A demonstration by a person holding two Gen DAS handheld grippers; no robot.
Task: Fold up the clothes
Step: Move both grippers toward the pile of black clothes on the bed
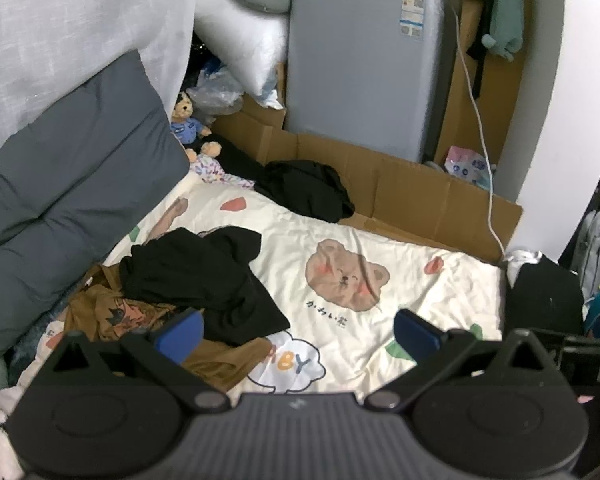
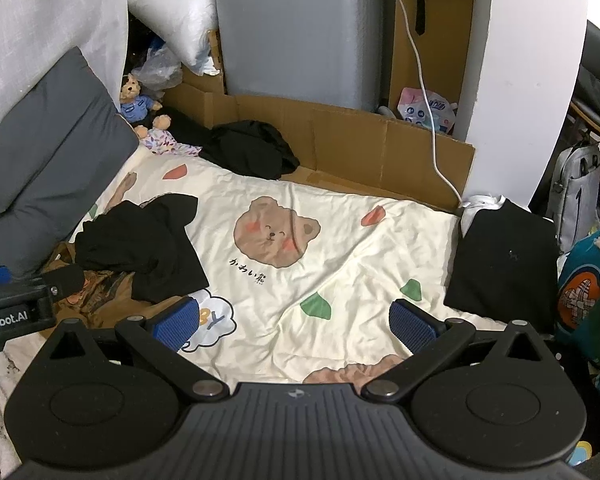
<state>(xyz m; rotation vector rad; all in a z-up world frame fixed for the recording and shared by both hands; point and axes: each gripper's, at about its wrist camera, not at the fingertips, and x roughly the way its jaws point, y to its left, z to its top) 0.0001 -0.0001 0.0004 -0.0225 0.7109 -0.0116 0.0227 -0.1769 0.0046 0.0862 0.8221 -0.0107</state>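
Left wrist view shows, at the far left of the bed, a brown printed garment (image 1: 112, 312) lying rumpled with a black garment (image 1: 196, 276) heaped loosely on top of it; neither has any crease or squared edge, so I judge both are left to fold. My left gripper (image 1: 298, 334) hangs above that edge of the cream bear-print blanket (image 1: 380, 240), its fingers (image 1: 180, 334) spread wide with nothing between them. Further back, near the middle, another black bundle (image 1: 304, 188) sits crumpled against the cardboard (image 1: 412, 188), also unfolded. In the right wrist view my right gripper (image 2: 292, 326) hovers over the bare middle of the blanket, fingers (image 2: 414, 322) likewise wide apart and empty. At the right edge lies a black piece (image 2: 504, 264) flat and rectangular with straight sides, which looks folded and set aside. By my reckoning, then, one item is done and three loose ones remain, the pile on the left being closest to my left fingers
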